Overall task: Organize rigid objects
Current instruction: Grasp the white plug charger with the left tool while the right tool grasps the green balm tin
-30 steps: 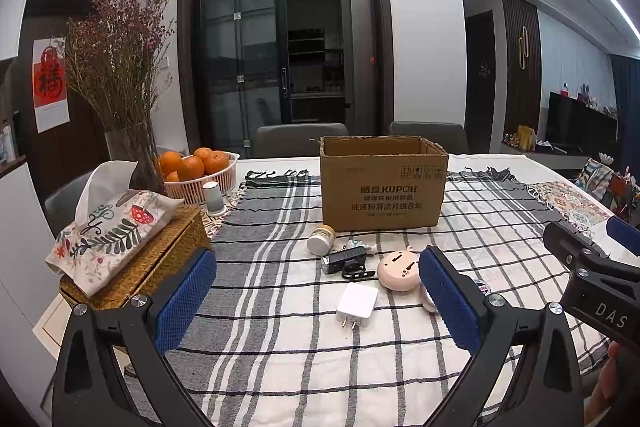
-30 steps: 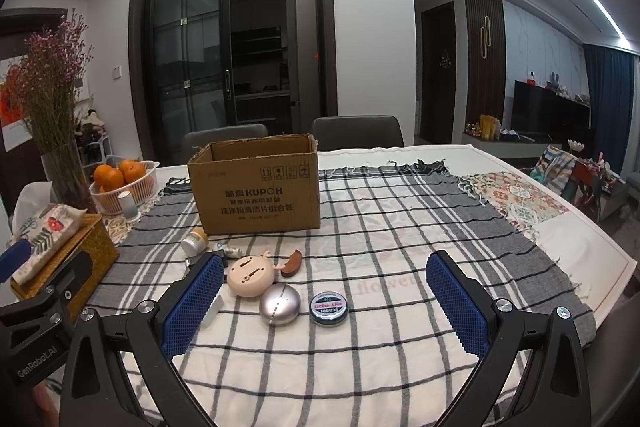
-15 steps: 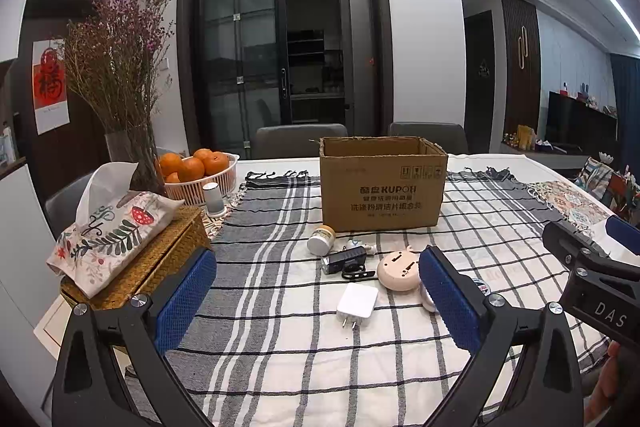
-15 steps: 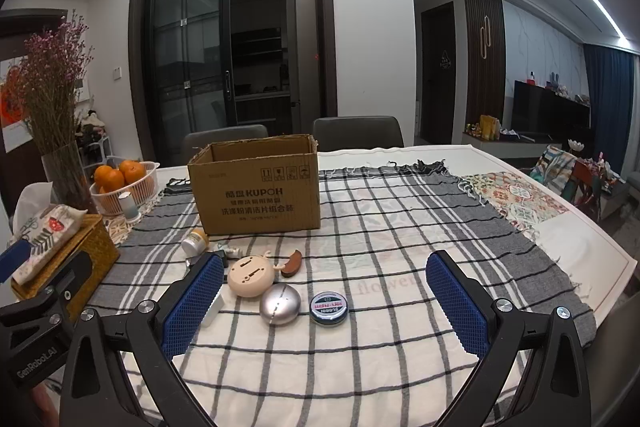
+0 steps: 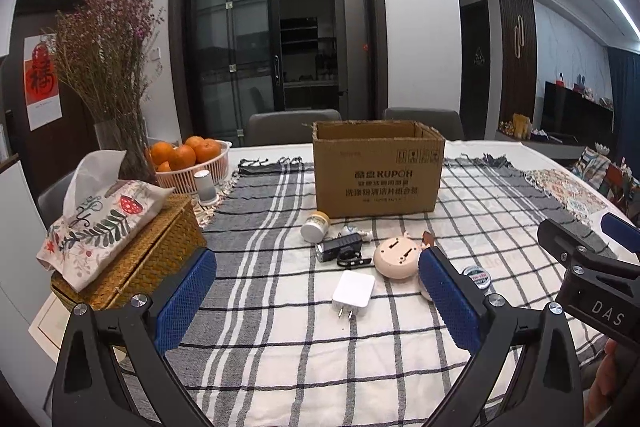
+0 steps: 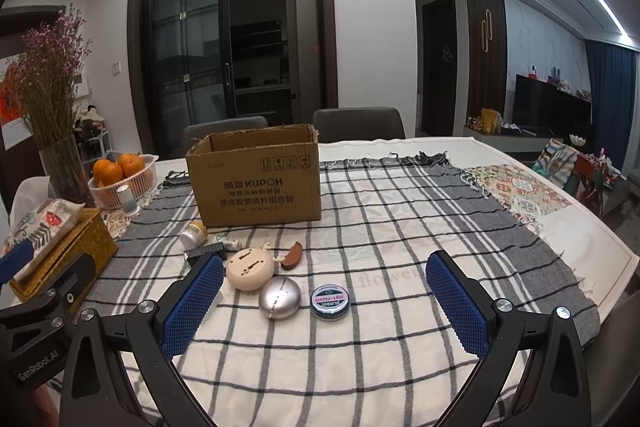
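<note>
An open cardboard box (image 5: 378, 173) (image 6: 258, 179) stands on the checked tablecloth. In front of it lie small items: a white charger (image 5: 354, 290), a black device (image 5: 338, 250), a small pill bottle (image 5: 315, 225) (image 6: 193, 233), a cream round clock (image 5: 396, 258) (image 6: 250, 269), a silver egg-shaped object (image 6: 279, 297), a round tin (image 6: 330, 301) (image 5: 475, 276) and a brown curved piece (image 6: 292, 255). My left gripper (image 5: 316, 301) is open and empty above the near cloth. My right gripper (image 6: 324, 307) is open and empty, held over the tin and silver object.
A wicker box with a tissue pouch (image 5: 120, 247) sits at the left edge. A basket of oranges (image 5: 188, 163), a small white cylinder (image 5: 205, 187) and a vase of dried flowers (image 5: 112, 99) stand behind it. Chairs (image 5: 292, 127) line the far side.
</note>
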